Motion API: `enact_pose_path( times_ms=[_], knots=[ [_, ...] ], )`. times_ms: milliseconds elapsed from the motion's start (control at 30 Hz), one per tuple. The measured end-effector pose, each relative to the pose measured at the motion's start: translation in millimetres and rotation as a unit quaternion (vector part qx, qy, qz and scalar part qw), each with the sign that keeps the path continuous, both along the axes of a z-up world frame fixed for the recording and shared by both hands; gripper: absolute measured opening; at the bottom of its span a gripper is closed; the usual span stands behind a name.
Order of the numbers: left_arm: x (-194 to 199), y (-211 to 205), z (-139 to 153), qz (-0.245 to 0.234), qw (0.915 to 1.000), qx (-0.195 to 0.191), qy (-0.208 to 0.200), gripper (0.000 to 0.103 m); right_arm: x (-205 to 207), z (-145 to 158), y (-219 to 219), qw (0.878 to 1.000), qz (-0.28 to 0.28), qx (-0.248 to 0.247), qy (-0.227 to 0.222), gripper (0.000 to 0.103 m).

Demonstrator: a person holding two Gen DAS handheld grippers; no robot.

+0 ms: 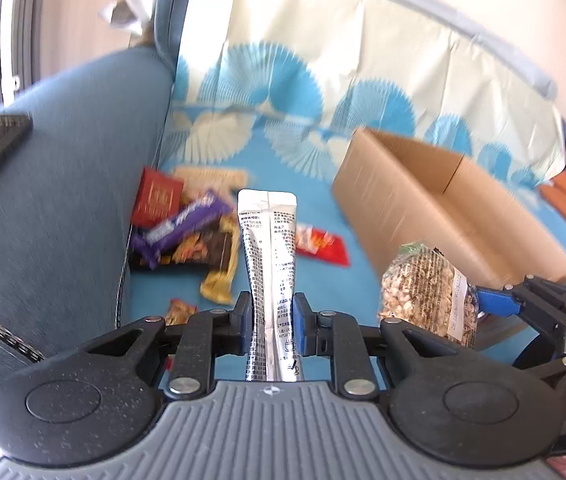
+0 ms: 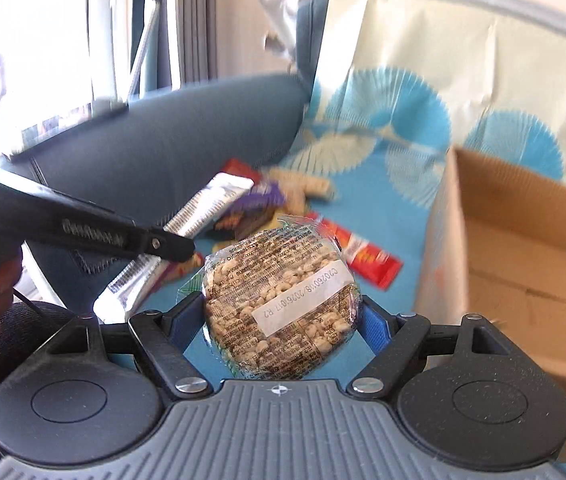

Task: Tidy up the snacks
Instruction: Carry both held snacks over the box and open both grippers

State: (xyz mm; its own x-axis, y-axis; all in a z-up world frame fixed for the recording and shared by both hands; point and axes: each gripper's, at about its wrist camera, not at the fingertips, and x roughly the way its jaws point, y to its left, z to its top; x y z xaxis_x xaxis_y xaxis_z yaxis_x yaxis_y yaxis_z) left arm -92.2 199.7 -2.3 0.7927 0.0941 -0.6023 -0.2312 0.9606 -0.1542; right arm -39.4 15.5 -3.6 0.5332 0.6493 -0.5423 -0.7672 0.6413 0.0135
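Our left tongs (image 1: 273, 322) are closed tight on a silver sachet (image 1: 269, 264), pinched low on its length so that most of it stands up and forward of the blue pads; a thin, flat packet like this lets the jaws come almost together. Our right tongs (image 2: 283, 320) are spread much wider, clamped on either edge of a round puffed-grain cake (image 2: 281, 300) in clear wrap, its date label facing the camera. We judge the wide grip at the rim is chosen because the cake is brittle and would crumble under a squeeze across its face.

Both snacks are lifted clear of the blue patterned cover (image 1: 283, 152) of the sofa, each carried in its own tongs so two pieces go in one trip. In the left view the right tongs (image 1: 495, 304) and the cake sit just beside the near corner of the cardboard box (image 1: 423, 200), which is open at the top and, as far as the right view shows, holds nothing yet, though motion blur leaves part of its floor unclear.

Further out, the remaining snacks lie heaped against the sofa arm (image 1: 75, 184): a purple bar (image 1: 187, 222), a red packet (image 1: 157, 196), a yellow-wrapped bar (image 1: 223, 268) and a red-orange packet (image 1: 321, 242) lying a little apart towards the box. We take the box to be the collecting place, well within reach.
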Motion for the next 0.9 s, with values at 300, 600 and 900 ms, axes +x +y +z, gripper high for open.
enact_pose_path(
  times_ms=[300,600,900],
  knots=[
    [-13.9,-23.8,17.2,-0.025,0.9990,0.015,-0.035,0.022,8.6,32.1,-51.4,0.995,-0.082,0.054,-0.027,0.081],
    [-19.1,-21.1,11.5,-0.038,0.9978,-0.005,-0.053,0.022,48.4,77.8,-123.6,0.972,-0.197,0.125,-0.035,0.081],
    [-14.8,-16.7,11.0,-0.035,0.9980,-0.019,-0.048,0.022,94.9,49.1,-182.4,0.948,-0.282,0.143,-0.041,0.081]
  ],
)
